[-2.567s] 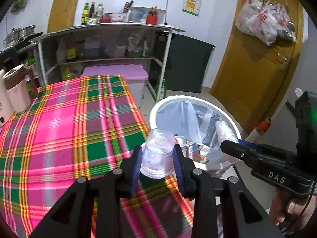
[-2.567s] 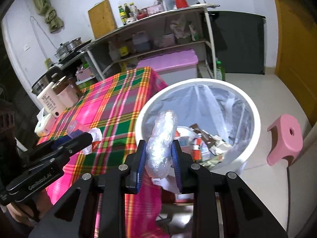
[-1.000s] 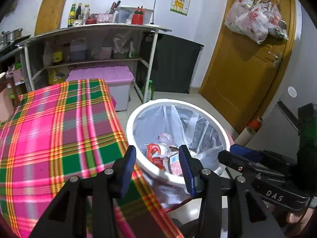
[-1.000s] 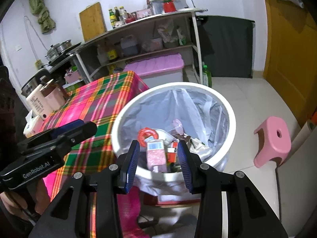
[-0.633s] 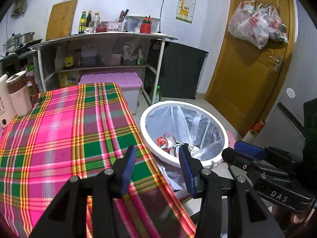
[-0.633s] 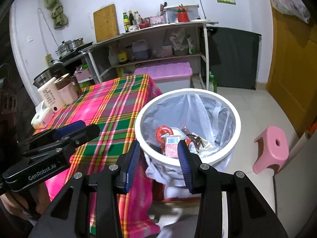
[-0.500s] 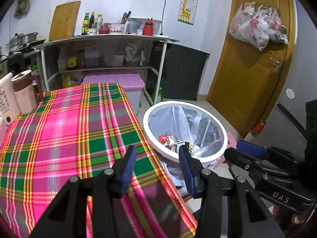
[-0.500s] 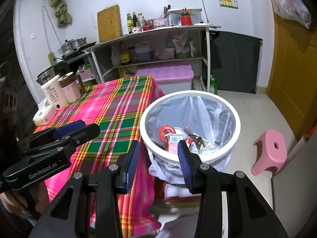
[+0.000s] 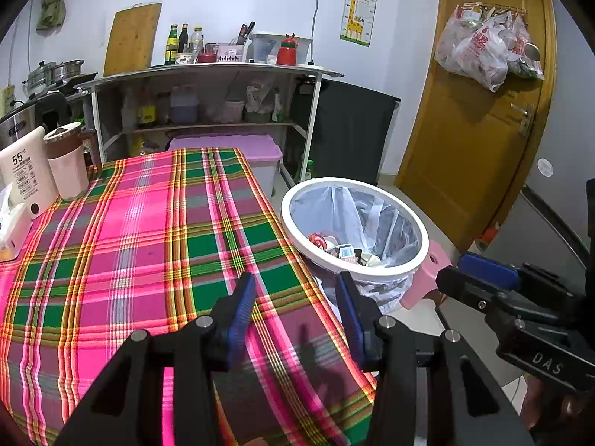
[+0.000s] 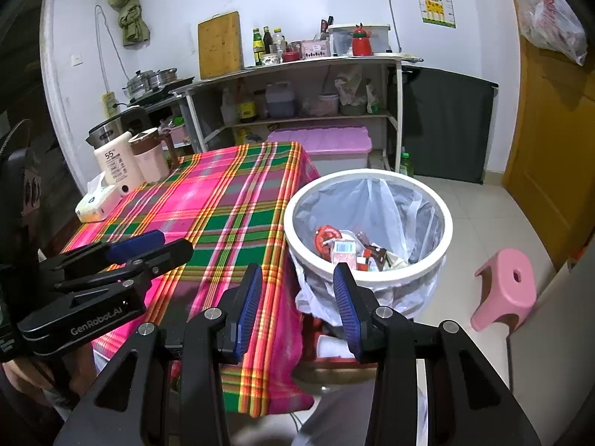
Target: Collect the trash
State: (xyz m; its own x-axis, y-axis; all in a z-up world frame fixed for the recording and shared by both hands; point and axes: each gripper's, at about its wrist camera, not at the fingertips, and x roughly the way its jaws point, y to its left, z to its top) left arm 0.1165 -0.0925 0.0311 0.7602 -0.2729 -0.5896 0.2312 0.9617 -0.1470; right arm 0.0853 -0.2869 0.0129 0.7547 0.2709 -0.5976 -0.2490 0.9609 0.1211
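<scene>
Trash (image 10: 349, 247) fills the bin (image 10: 372, 277) beside the plaid table (image 9: 148, 238); each gripper (image 9: 295, 299) (image 10: 297, 290) gapes, empty.

Pink-and-green plaid tablecloth (image 9: 148, 230), white trash bin (image 10: 372, 275), pink stool (image 10: 505, 286)

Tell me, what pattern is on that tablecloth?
The tablecloth is a plaid of bright pink and green squares crossed by thin yellow and orange stripes; the left wrist view shows it best.
</scene>
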